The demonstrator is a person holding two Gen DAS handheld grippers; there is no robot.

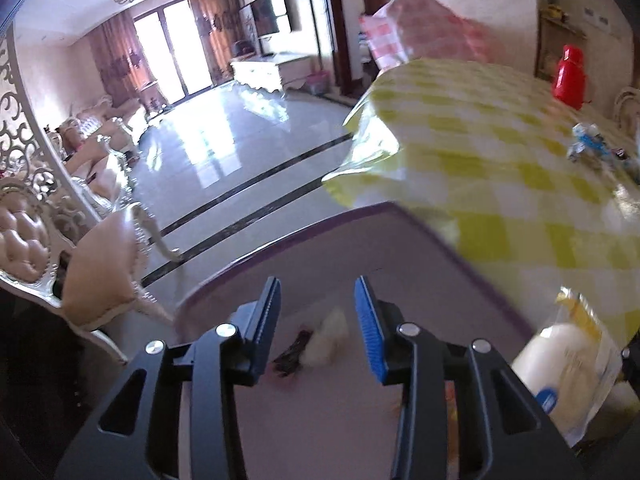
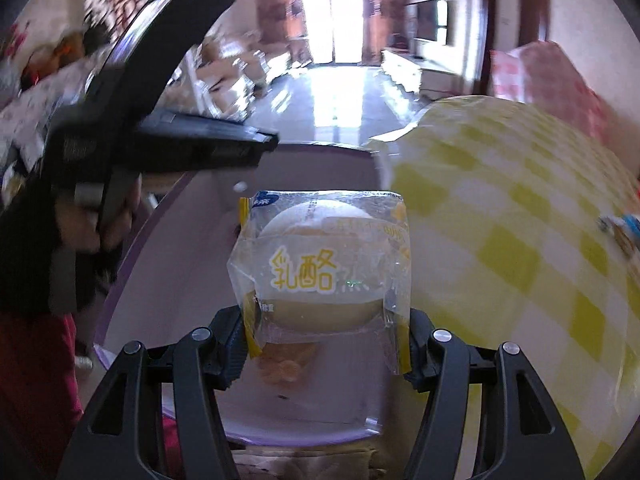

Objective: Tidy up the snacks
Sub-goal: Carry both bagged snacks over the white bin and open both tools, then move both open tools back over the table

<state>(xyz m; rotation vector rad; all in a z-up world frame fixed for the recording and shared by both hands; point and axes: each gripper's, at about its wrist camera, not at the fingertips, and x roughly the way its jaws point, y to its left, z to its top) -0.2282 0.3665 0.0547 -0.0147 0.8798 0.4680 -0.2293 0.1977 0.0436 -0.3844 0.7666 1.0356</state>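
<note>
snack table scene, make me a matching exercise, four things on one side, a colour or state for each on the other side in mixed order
Things:
1. left gripper
2. right gripper
3. tablecloth
4. bottle

Colour or state:
A. red, standing at the far side of the table
B. clamped on a clear-wrapped bun
C. yellow and white checks
D. nothing between its blue pads, above a purple-rimmed tray

Pairs: 1-D, 2-B, 3-C, 4-A

snacks (image 1: 316, 344) in tray (image 1: 320, 240) blurred, unidentifiable.
</note>
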